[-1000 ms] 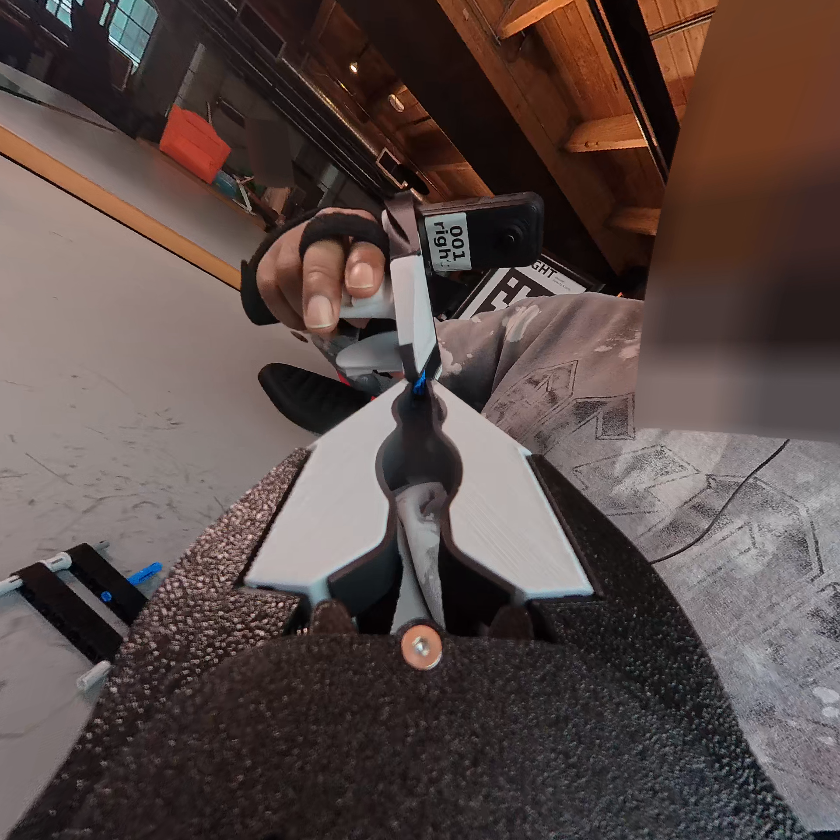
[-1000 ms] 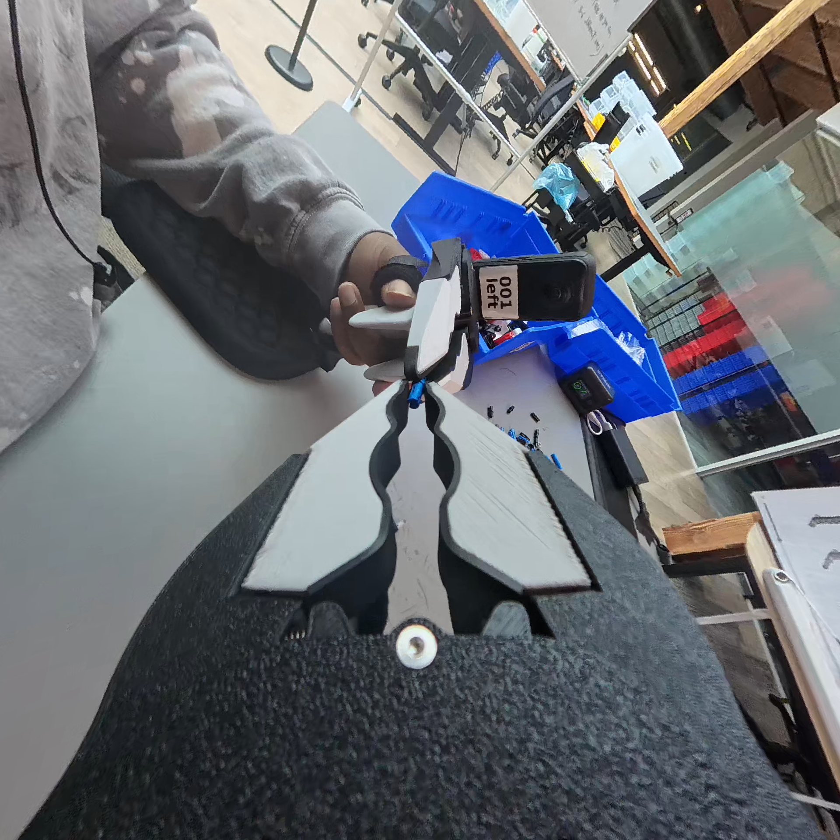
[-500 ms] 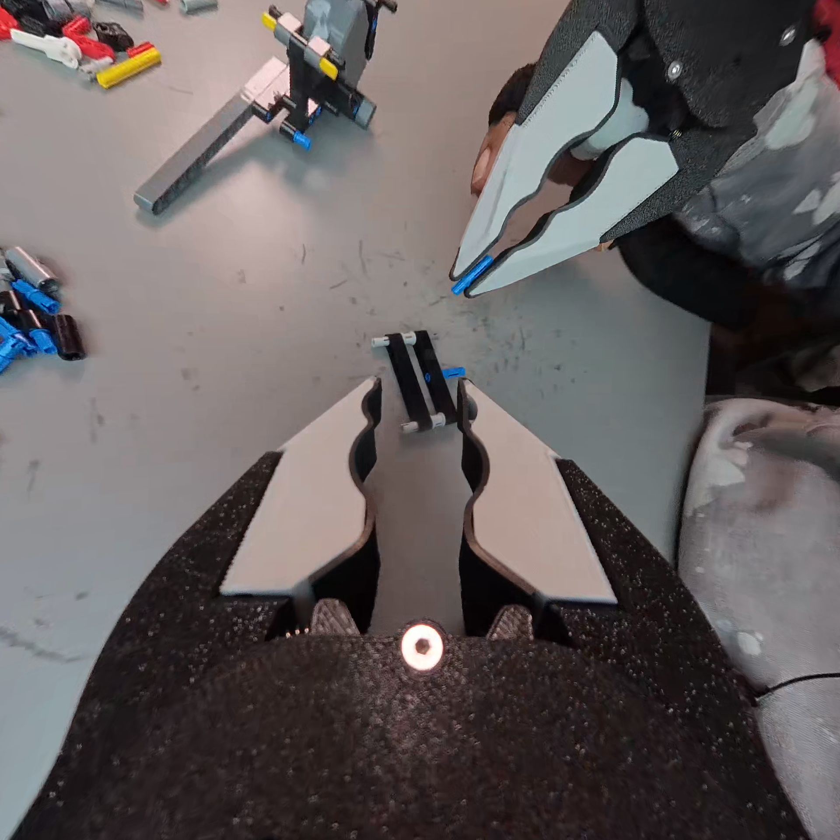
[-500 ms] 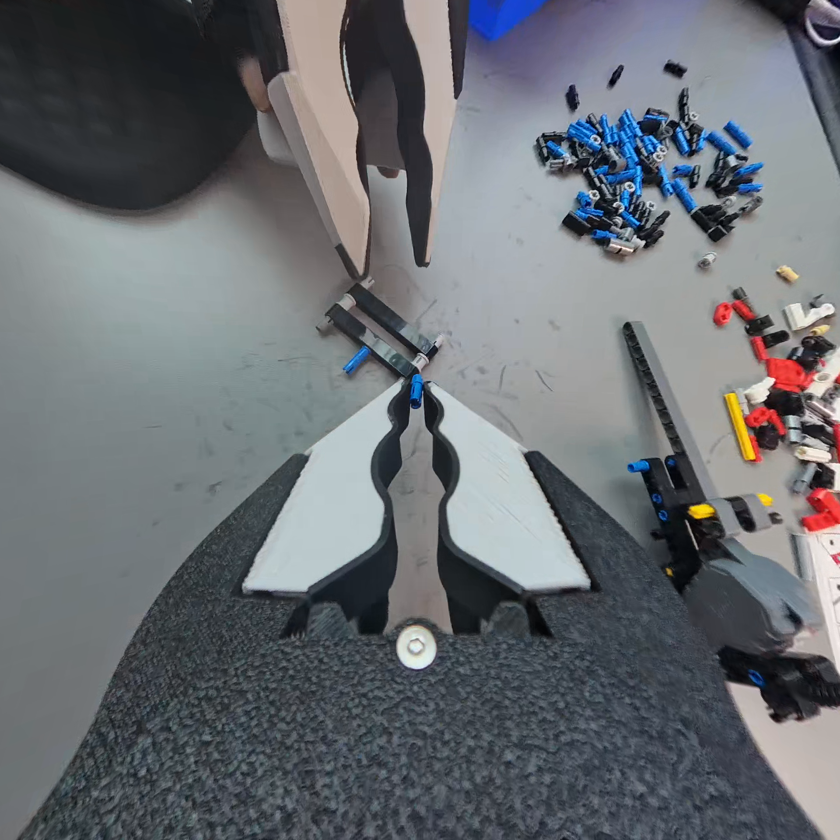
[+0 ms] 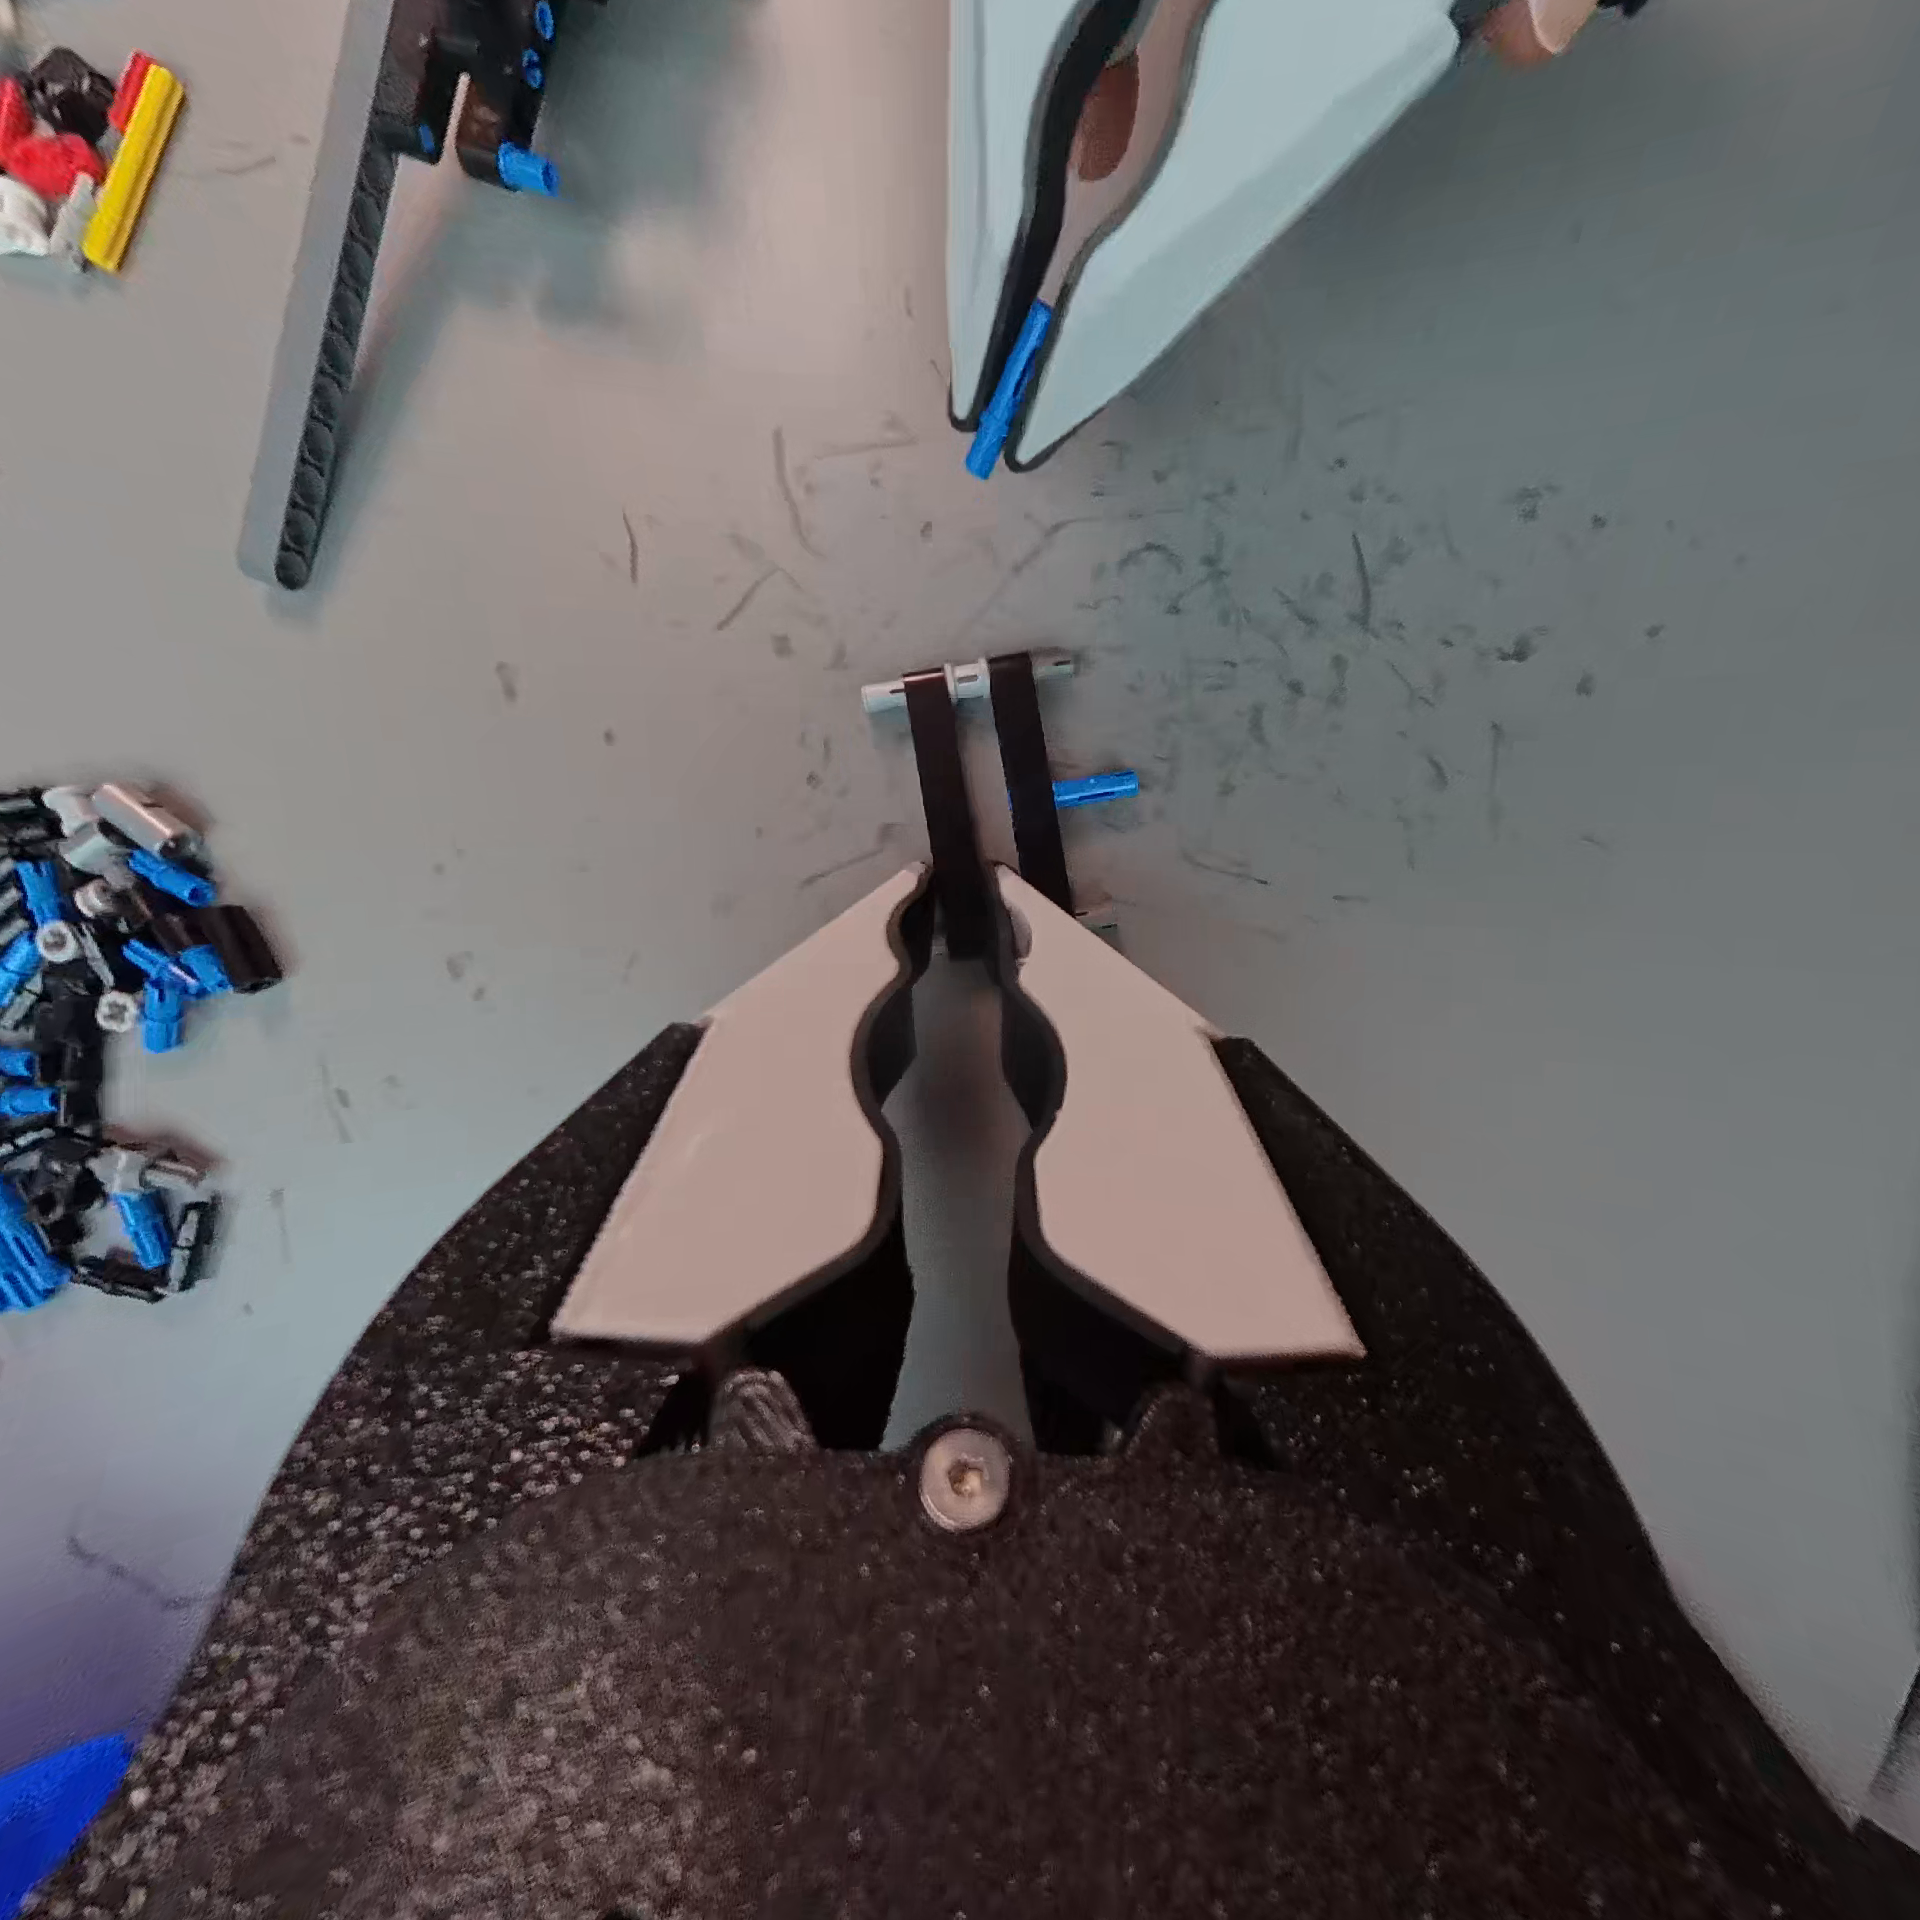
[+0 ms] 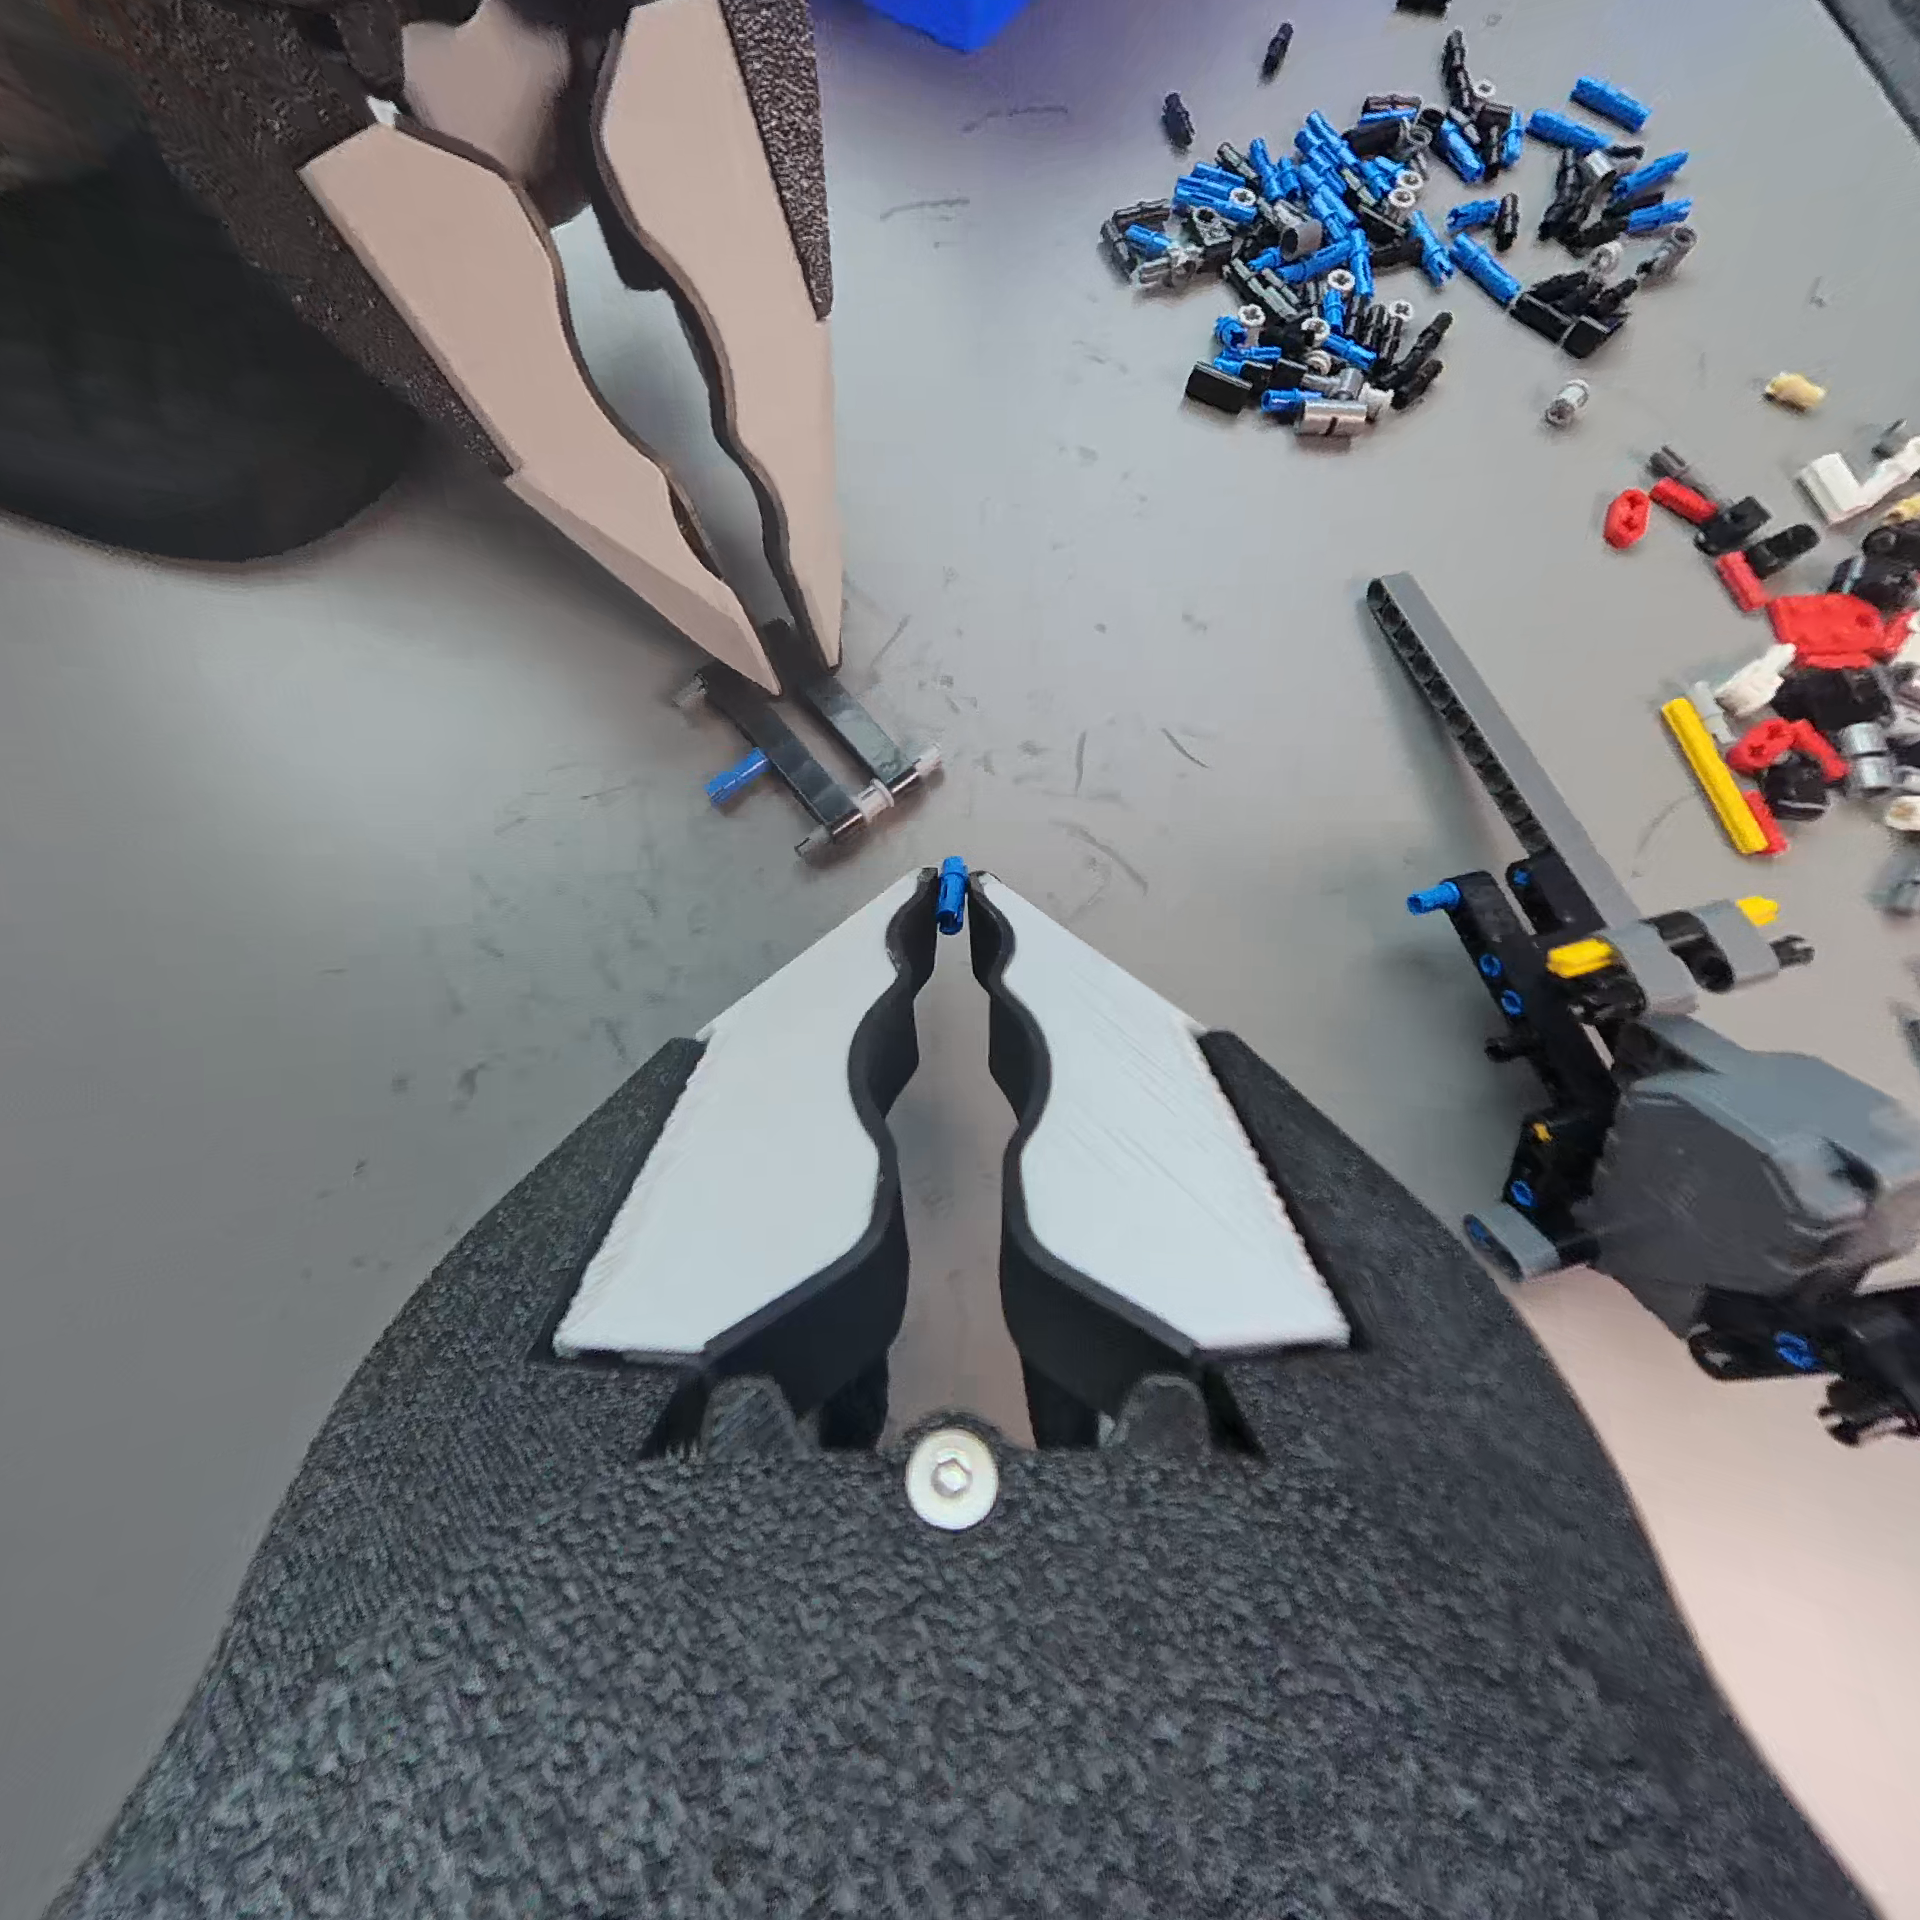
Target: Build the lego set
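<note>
A small frame of two black beams [image 5: 940,790] joined by grey axles lies on the grey table [image 5: 1455,935], with a blue pin [image 5: 1096,788] sticking out of its side. My left gripper [image 5: 961,894] is shut on the near end of the frame's left beam, low on the table. It also shows in the right wrist view [image 6: 800,670], its tips on the frame [image 6: 821,748]. My right gripper [image 6: 951,883] is shut on a short blue pin [image 6: 951,896] and hovers just short of the frame. The left wrist view shows it too [image 5: 992,436], with the pin [image 5: 1006,390] poking out of its tips.
A heap of blue, black and grey pins [image 6: 1403,239] lies at the back right. A long grey beam [image 6: 1486,727] on a part-built dark grey model [image 6: 1714,1174] lies to the right. Red, yellow and white parts [image 6: 1818,675] lie beyond it. The grippers' ends are close to 8 centimeters from one another.
Both grippers came down from a raised tip-to-tip pose to the table. My left gripper opened wide, then closed on the frame's black beam. My right gripper kept the blue pin throughout.
</note>
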`<act>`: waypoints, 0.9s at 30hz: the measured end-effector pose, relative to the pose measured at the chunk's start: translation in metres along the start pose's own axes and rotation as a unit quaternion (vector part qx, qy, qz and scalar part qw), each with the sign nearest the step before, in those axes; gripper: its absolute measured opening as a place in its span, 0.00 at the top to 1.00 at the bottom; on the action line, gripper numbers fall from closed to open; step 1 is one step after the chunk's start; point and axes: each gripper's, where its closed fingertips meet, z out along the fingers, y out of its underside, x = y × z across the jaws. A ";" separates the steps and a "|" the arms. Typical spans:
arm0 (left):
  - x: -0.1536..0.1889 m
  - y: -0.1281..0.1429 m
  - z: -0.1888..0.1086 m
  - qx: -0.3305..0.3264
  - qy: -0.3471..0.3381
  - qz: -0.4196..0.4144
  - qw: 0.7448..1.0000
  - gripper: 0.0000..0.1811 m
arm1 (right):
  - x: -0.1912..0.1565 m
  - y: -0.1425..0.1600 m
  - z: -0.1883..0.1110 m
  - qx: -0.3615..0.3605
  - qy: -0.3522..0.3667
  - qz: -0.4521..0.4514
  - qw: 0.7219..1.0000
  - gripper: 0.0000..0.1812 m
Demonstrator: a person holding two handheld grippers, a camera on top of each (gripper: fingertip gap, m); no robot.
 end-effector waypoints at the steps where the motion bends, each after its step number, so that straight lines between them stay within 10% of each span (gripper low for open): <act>1: 0.000 -0.001 0.001 -0.003 -0.004 0.019 1.000 0.96 | 0.001 0.001 -0.001 0.001 0.000 0.009 1.000 0.97; 6: -0.004 -0.016 0.001 0.040 -0.068 0.150 0.986 0.96 | 0.008 0.005 -0.006 0.016 -0.006 0.047 0.999 0.97; 15: 0.017 -0.049 -0.009 0.120 -0.228 0.386 0.886 0.95 | -0.027 0.000 0.002 0.048 -0.068 -0.070 0.994 0.97; 27: 0.033 -0.069 -0.022 0.181 -0.228 0.388 0.875 0.95 | -0.039 -0.026 -0.001 0.131 -0.035 -0.165 0.977 0.97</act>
